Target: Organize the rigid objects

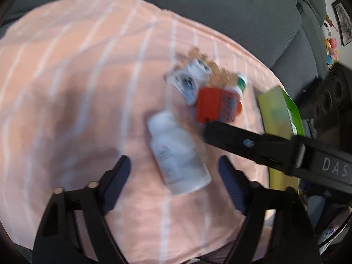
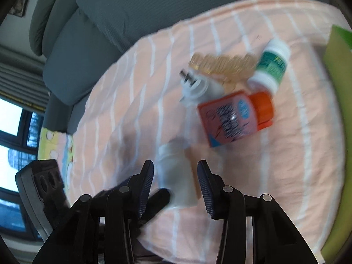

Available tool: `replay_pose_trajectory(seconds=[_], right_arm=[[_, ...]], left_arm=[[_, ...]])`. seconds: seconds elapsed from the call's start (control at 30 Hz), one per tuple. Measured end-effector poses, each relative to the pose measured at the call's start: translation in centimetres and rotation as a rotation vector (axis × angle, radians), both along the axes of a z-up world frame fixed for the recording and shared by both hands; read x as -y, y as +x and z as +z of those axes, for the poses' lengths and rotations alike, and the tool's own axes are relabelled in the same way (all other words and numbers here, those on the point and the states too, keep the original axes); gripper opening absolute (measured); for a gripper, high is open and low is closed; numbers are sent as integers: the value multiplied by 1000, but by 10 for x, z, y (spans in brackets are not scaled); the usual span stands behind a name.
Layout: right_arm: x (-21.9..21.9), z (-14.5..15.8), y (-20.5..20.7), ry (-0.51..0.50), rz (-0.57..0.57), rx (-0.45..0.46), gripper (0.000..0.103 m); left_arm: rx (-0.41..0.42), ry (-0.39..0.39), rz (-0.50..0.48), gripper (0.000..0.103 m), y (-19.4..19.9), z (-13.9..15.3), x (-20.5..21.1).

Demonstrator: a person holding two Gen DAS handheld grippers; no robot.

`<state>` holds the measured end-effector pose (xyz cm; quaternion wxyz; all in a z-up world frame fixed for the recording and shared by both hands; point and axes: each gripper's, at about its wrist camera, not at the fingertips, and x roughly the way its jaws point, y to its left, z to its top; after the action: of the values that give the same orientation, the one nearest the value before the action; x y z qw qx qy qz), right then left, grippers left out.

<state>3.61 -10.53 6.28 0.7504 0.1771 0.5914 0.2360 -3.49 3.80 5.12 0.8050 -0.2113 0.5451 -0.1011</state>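
A white pill bottle (image 1: 176,151) lies on its side on the pink striped cloth (image 1: 77,77). My left gripper (image 1: 176,176) is open and straddles the bottle's base with a gap on both sides. In the right wrist view the same white bottle (image 2: 176,171) shows between the pads of my right gripper (image 2: 176,182), which stand a bottle's width apart and open. From the left view a right finger (image 1: 231,138) reaches in beside the bottle's cap end without touching it. Beyond lie an orange bottle (image 2: 235,116), a green-labelled bottle (image 2: 271,66), a white plug (image 2: 198,85) and amber capsules (image 2: 222,63).
A green box (image 1: 277,114) lies along the cloth's right side. Grey sofa cushions (image 2: 132,11) rise behind the cloth. A black device (image 2: 39,182) with round openings sits off the cloth's edge, near a window. Both views are motion-blurred.
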Motion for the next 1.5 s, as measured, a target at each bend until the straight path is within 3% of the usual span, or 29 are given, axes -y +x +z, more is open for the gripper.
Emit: replay_pose_trajectory(seconds=[0.17,0.33,0.57,0.77,1.0,1.27,1.5], right_arm=[[-10,-10,-2,-56,32,-27,45],[-21,-25,1,-62,61,-76,45],[-26,-29,0,-42,57,-72,46],[-15,-9,-4,20,15,-4,46],[3,37,-20,44,-53,180,46],[48,67,-34,79,-206,303,46],[99,83,-44,108,-345,360,46]], left_arm=[[-22,7,8,48,5,-7,2],[-16,5,25,47,7,-8,-1],[14,49,26,46,8,-2,-2],[149,98,31,45,4,25,5],[337,126,6,44,-4,60,25],[488,113,-99,44,-4,85,65],[554,73,-232,44,4,96,109]])
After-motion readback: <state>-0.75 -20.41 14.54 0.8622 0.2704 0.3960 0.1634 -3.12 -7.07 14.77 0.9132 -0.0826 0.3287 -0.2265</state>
